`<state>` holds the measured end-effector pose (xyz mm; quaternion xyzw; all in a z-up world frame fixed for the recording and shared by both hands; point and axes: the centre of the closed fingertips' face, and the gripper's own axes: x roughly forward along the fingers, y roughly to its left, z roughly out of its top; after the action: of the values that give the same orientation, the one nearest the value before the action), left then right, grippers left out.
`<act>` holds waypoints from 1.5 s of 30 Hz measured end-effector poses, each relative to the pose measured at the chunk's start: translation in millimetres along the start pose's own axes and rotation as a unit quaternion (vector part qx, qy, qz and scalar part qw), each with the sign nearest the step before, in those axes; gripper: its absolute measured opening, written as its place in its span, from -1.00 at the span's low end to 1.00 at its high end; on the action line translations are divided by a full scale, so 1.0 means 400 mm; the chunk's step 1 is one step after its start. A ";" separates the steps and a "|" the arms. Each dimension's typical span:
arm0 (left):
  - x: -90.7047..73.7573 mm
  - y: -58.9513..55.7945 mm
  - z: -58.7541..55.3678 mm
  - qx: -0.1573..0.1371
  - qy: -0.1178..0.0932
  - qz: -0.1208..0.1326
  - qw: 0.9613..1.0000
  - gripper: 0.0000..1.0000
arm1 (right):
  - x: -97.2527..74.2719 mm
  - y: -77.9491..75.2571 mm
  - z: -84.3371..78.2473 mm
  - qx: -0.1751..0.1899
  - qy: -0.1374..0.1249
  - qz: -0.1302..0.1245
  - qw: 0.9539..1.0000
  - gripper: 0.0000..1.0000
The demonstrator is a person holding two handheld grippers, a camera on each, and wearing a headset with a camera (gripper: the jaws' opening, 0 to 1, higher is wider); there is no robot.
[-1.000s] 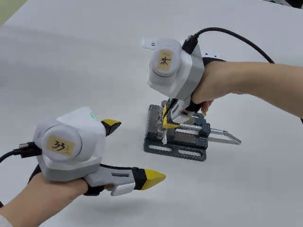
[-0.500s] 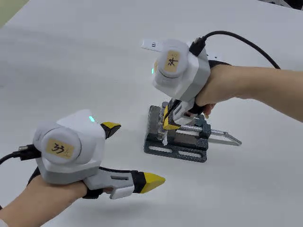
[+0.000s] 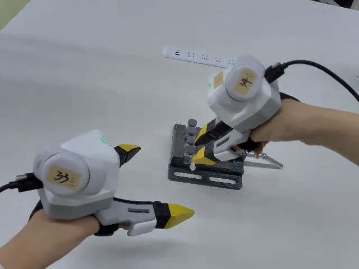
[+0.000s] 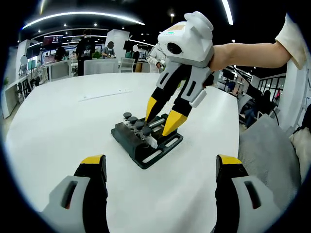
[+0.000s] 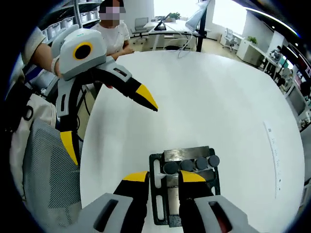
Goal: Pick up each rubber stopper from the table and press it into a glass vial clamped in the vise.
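Vise (image 3: 206, 172): dark, flat on the white table (image 3: 84, 73).
Vials (image 3: 189, 150): a row clamped at the vise's left end, capped with grey stoppers (image 3: 192, 122).
Right gripper (image 3: 199, 147): over the vise, jaws parted, tips beside the row.
Left gripper (image 3: 161, 180): well left of the vise, jaws spread wide, nothing between.
Power strip (image 3: 196, 56): white, beyond the vise.

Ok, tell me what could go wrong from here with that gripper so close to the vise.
1. The right gripper has its open fingers right beside the row of stoppered vials; a sideways swing could strike the glass or loosen a stopper.
2. The vise seems to just rest on the table, with no bolts showing in its base slots, so a push could slide it.
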<state>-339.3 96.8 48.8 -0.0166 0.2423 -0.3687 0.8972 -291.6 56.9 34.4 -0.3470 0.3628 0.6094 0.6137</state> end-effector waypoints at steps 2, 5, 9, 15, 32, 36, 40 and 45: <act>-0.002 -0.002 0.002 0.000 0.000 -0.001 1.000 0.85 | -0.010 0.005 -0.009 0.023 -0.023 -0.008 0.999 -0.45; -0.006 -0.003 0.003 0.002 -0.001 -0.001 1.000 0.86 | -0.022 0.023 -0.041 0.029 -0.032 -0.014 0.999 -0.25; -0.016 -0.005 0.002 0.006 -0.001 -0.002 1.000 0.87 | -0.028 0.042 -0.094 0.052 -0.044 -0.024 0.997 -0.07; -0.032 -0.003 -0.005 0.010 0.000 0.003 1.000 0.90 | -0.041 0.056 -0.150 0.099 -0.066 -0.048 0.992 0.26; -0.060 0.005 -0.022 0.016 0.010 0.014 1.000 0.98 | -0.139 0.072 -0.280 0.196 -0.115 -0.128 0.965 0.68; -0.062 0.013 -0.022 0.013 0.011 0.018 1.000 0.98 | -0.153 0.084 -0.305 0.214 -0.122 -0.142 0.959 0.82; -0.064 0.014 -0.022 0.012 0.013 0.021 1.000 0.98 | -0.154 0.097 -0.321 0.223 -0.122 -0.153 0.955 0.99; -0.065 0.014 -0.029 0.009 0.020 0.022 1.000 0.98 | -0.150 0.116 -0.316 0.241 -0.141 -0.150 0.948 0.99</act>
<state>-356.7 119.8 48.5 0.0045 0.2576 -0.3509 0.9003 -340.3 -81.9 24.4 -0.1493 0.3527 0.4474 0.8082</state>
